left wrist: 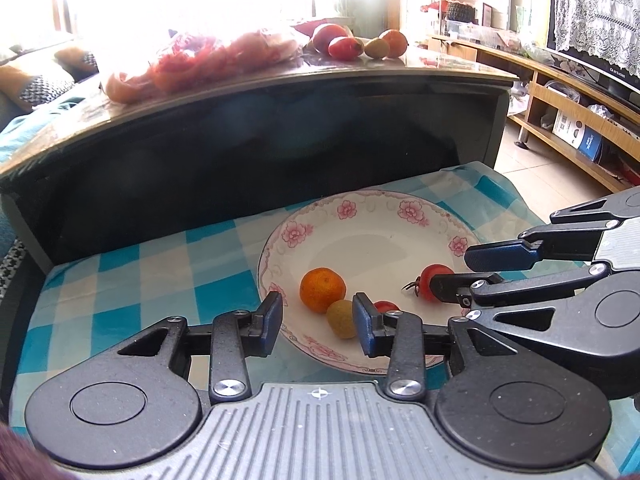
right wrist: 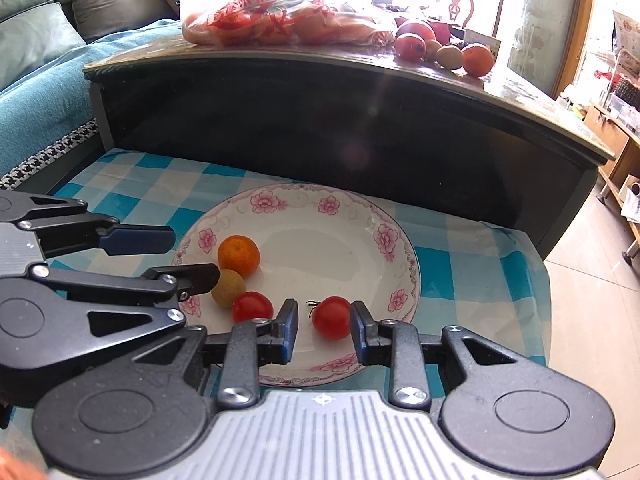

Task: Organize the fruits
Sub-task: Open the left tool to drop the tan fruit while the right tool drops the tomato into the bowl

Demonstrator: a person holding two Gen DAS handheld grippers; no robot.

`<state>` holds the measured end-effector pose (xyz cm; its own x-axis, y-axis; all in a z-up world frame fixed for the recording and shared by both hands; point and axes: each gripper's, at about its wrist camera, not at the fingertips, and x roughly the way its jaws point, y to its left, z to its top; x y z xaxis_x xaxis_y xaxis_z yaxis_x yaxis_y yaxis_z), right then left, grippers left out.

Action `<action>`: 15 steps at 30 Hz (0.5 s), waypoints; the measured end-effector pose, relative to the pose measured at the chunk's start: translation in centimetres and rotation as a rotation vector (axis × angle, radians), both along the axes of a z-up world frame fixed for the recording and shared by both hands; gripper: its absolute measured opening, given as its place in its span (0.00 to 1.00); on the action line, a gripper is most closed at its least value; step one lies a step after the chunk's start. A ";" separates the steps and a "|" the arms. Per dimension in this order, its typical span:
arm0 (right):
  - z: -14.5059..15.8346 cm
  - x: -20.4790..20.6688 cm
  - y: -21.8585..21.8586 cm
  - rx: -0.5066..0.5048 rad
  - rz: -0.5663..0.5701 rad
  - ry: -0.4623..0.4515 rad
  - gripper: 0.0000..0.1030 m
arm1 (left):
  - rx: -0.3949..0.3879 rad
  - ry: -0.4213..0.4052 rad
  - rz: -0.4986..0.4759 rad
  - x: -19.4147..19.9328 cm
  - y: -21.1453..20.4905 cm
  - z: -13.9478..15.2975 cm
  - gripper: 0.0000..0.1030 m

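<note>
A white plate (left wrist: 400, 240) (right wrist: 320, 236) with pink flowers lies on a blue checked cloth (left wrist: 140, 280). On it are a small orange (left wrist: 323, 290) (right wrist: 239, 256), a green-yellow fruit (left wrist: 341, 320) (right wrist: 228, 288) and a red tomato (left wrist: 386, 306) (right wrist: 252, 307), all close together. My left gripper (left wrist: 318, 320) (right wrist: 196, 257) is open over the plate's near rim. Its right finger stands beside the green-yellow fruit and nothing is pressed between its pads. My right gripper (right wrist: 325, 330) (left wrist: 449, 271) is shut on a stemmed tomato (right wrist: 331, 317) (left wrist: 434, 276), low over the plate's right side.
A dark table (left wrist: 280, 92) rises just behind the cloth. On its top lie a plastic bag of red-orange produce (left wrist: 200, 60) and several loose fruits (left wrist: 348, 46). A sofa with a blue cover (right wrist: 40, 80) is at the left, and wooden shelves (left wrist: 560, 100) at the right.
</note>
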<state>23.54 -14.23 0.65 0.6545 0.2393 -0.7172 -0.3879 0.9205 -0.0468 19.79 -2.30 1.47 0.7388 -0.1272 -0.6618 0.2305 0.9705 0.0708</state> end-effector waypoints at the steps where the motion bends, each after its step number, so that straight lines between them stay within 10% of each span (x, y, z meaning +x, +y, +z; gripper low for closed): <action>1: 0.1 -0.1 0.0 -0.001 0.001 -0.003 0.30 | 0.000 -0.002 0.001 -0.1 0.0 0.1 0.46; 15: 1.6 -1.5 0.4 -0.010 0.018 -0.034 0.30 | 0.001 -0.022 0.008 -1.2 0.6 1.2 0.47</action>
